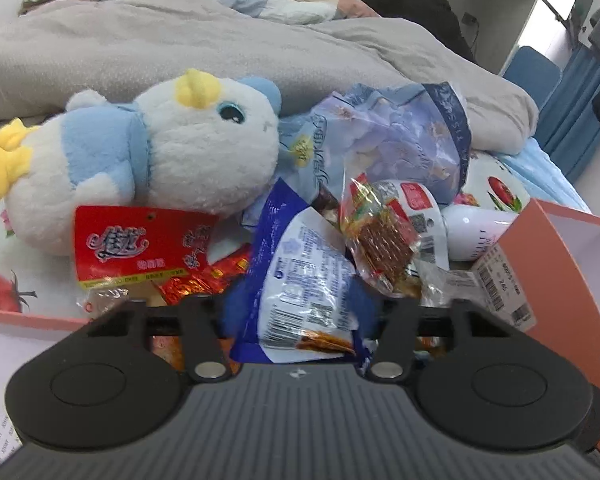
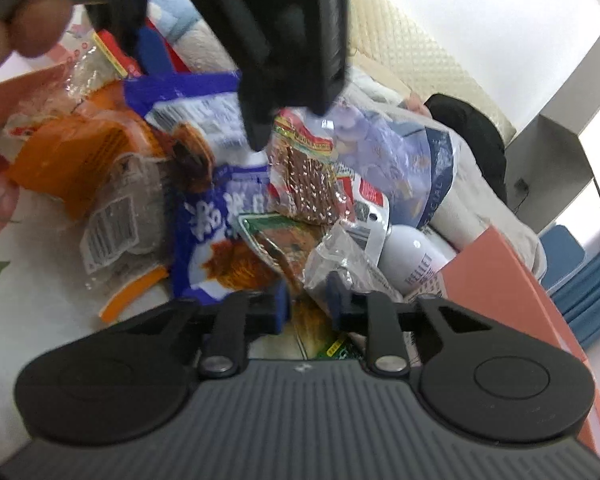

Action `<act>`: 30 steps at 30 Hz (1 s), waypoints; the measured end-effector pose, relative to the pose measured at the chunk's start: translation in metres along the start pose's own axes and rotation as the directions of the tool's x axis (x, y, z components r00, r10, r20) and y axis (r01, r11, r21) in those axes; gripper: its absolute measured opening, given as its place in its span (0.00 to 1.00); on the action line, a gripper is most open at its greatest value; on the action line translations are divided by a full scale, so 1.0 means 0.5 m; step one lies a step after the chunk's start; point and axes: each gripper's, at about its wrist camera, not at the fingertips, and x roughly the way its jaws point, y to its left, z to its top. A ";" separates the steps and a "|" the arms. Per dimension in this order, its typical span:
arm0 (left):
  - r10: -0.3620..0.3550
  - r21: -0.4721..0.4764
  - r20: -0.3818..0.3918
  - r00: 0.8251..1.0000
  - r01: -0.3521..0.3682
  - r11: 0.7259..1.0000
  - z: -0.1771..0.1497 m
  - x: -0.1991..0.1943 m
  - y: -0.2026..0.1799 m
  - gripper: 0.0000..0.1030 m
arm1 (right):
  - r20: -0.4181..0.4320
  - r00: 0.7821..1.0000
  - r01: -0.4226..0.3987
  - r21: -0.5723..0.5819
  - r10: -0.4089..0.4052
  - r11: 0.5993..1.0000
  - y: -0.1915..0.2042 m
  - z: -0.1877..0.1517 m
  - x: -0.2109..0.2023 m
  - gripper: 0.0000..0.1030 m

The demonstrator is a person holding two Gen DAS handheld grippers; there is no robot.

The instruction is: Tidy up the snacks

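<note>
Left hand-held gripper (image 1: 300,312) low over snack pile on bed, jaws half open, blue-and-white packet (image 1: 304,276) between them, contact unclear. Right hand-held gripper (image 2: 308,304) narrowed to slim gap over green packet (image 2: 276,240), grip unclear. Beyond: clear packet of brown sticks (image 1: 384,240), red packet (image 1: 140,248), white bottle (image 1: 476,236), orange box (image 1: 572,280), penguin plush (image 1: 172,156), grey duvet (image 1: 220,40).

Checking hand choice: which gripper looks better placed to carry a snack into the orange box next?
Right, probably. The right gripper looks closed on the green packet, with the orange box beside it. The left gripper only straddles the blue-and-white packet, jaws wide.
</note>
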 end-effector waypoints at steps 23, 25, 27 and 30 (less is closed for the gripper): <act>0.028 -0.075 0.011 1.000 -0.027 0.997 -0.111 -0.215 -0.048 0.18 | 0.026 0.992 -0.123 0.013 0.123 0.992 -0.043 -0.040 -0.193 0.11; 0.027 -0.086 0.005 1.000 -0.026 0.996 -0.137 -0.242 -0.050 0.18 | 0.029 0.989 -0.144 0.003 0.144 0.990 -0.043 -0.052 -0.224 0.11; 0.028 -0.098 -0.002 1.000 -0.028 0.995 -0.163 -0.267 -0.050 0.18 | 0.033 0.985 -0.167 -0.005 0.167 0.986 -0.042 -0.065 -0.254 0.11; 0.050 -0.121 -0.009 0.999 -0.051 0.991 -0.202 -0.305 -0.047 0.18 | 0.031 0.978 -0.206 -0.028 0.207 0.978 -0.035 -0.084 -0.299 0.11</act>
